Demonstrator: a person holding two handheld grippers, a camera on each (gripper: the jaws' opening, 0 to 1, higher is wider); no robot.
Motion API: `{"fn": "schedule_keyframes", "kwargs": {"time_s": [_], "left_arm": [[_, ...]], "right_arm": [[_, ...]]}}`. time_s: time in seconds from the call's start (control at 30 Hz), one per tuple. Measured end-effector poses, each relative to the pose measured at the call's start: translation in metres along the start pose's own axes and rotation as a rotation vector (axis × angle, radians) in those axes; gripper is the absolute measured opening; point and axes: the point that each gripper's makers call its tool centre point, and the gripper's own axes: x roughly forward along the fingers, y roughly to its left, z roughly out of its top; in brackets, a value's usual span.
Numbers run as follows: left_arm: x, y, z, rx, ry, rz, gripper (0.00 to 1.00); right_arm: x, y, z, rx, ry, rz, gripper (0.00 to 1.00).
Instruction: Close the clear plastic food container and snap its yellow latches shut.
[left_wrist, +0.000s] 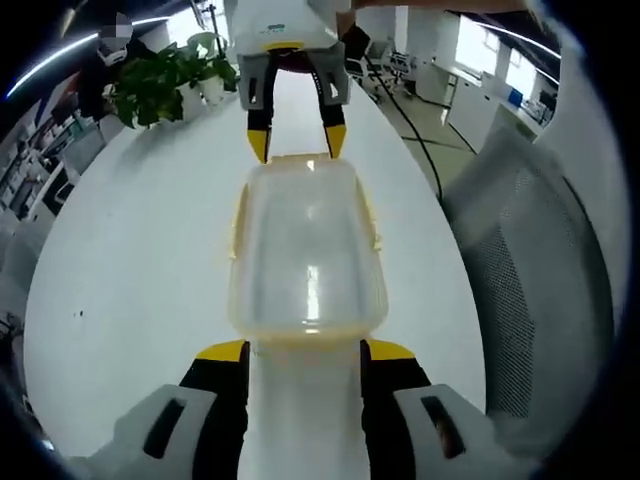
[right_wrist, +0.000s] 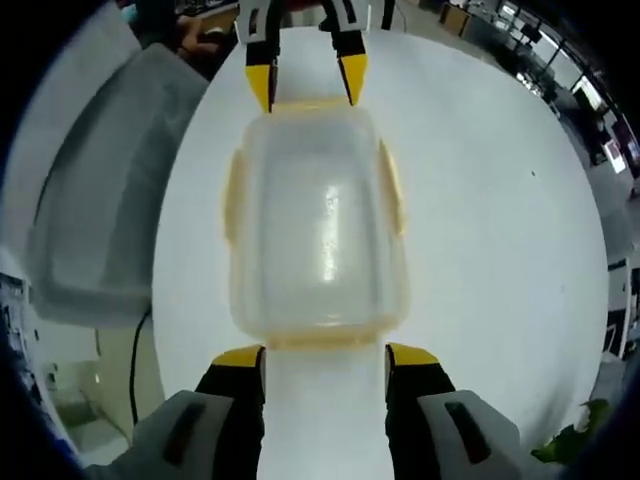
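Left gripper view: the container (left_wrist: 308, 250) is sitting lid-on at frame centre on the white table (left_wrist: 130, 280). The left gripper (left_wrist: 305, 352) is standing with jaws open at the container's near end; the right gripper (left_wrist: 297, 143) is facing it at the far end, jaws apart. A plant (left_wrist: 165, 80) is showing at upper left.

Right gripper view: the container (right_wrist: 318, 225) is lying at centre, yellow latches (right_wrist: 391, 185) along its sides. The right gripper (right_wrist: 325, 360) is spreading open below it; the left gripper (right_wrist: 307, 85) is waiting opposite, jaws apart.
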Motion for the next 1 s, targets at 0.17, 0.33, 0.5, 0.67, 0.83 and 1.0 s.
{"fn": "schedule_keyframes", "kwargs": {"time_s": [0.17, 0.33, 0.5, 0.67, 0.83, 1.0], "left_arm": [[-0.005, -0.001, -0.005, -0.013, 0.003, 0.009, 0.47], [-0.013, -0.003, -0.006, -0.091, -0.028, 0.024, 0.47], [-0.016, -0.005, -0.003, -0.237, -0.084, 0.047, 0.46], [-0.016, -0.008, 0.001, -0.369, -0.122, 0.069, 0.45], [-0.015, -0.011, 0.004, -0.494, -0.138, 0.092, 0.45], [-0.014, -0.007, 0.005, -0.647, -0.162, 0.118, 0.44]], "right_arm": [[-0.007, -0.003, 0.002, 0.016, -0.011, -0.023, 0.46], [-0.016, -0.002, 0.007, 0.079, -0.043, -0.053, 0.46], [-0.018, 0.001, 0.009, 0.196, -0.074, -0.080, 0.45], [-0.020, 0.003, 0.015, 0.359, -0.134, -0.091, 0.43], [-0.024, 0.010, 0.013, 0.470, -0.171, -0.070, 0.42], [-0.029, 0.009, 0.015, 0.601, -0.221, -0.088, 0.42]]}}
